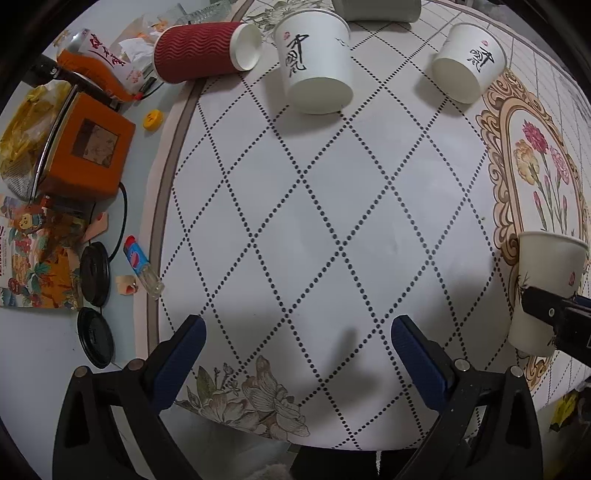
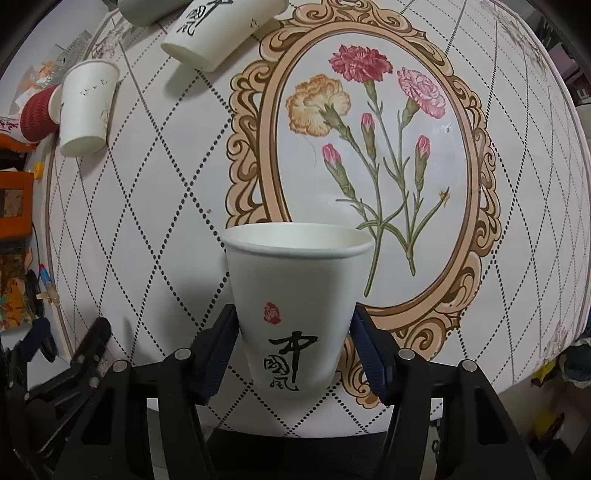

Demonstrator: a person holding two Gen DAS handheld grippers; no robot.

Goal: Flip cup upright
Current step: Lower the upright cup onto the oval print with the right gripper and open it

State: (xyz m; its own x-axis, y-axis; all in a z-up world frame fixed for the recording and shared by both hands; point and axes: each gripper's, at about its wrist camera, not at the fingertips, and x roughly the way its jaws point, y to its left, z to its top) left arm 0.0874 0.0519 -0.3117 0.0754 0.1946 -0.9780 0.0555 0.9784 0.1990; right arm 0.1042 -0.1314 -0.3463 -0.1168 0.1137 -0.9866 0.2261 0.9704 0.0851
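A white paper cup with black calligraphy (image 2: 295,306) stands upright, mouth up, between the blue pads of my right gripper (image 2: 293,350), which is shut on its lower half near the table's front edge. The same cup (image 1: 546,280) shows at the right edge of the left wrist view with the right gripper on it. My left gripper (image 1: 295,347) is open and empty above the diamond-patterned tablecloth (image 1: 314,206). Two more white cups (image 1: 314,62) (image 1: 469,62) sit upside down at the far side. A red ribbed cup (image 1: 203,50) lies on its side.
A grey cup (image 1: 376,9) lies at the far edge. At the left are an orange box (image 1: 88,147), a yellow cap (image 1: 153,120), a lighter (image 1: 142,267), two black lids (image 1: 94,275), snack bags and a cable. A flower medallion (image 2: 369,166) is printed on the cloth.
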